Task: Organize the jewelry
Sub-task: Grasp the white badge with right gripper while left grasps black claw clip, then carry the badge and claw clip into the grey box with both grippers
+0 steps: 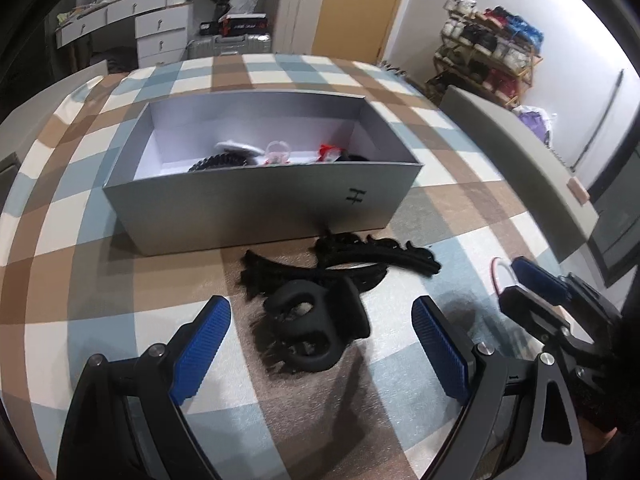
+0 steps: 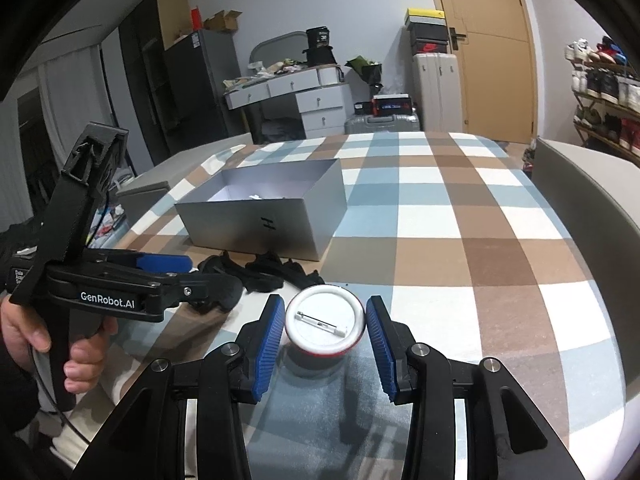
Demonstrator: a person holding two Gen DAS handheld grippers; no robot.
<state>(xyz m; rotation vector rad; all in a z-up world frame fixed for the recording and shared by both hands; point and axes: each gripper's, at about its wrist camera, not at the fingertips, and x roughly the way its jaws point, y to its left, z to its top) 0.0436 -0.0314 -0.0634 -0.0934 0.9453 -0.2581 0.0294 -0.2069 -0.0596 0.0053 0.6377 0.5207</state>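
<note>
Though light and rigid, the pin badge [image 2: 325, 322] sat clamped by its slippery rim in the right gripper [image 2: 325, 334]; the left gripper [image 1: 320, 344], jaws wide and empty, hovered over a stiff black claw clip [image 1: 316, 328], best pinched across its body

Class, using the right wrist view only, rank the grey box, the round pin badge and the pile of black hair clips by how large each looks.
1. grey box, clearly the largest.
2. and 3. unsure: the round pin badge and the pile of black hair clips look alike in spread, and the badge sits nearer the camera, between the right gripper pads.

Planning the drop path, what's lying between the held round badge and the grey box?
In the right wrist view, black hair clips lie between the round badge and the grey box.
</note>
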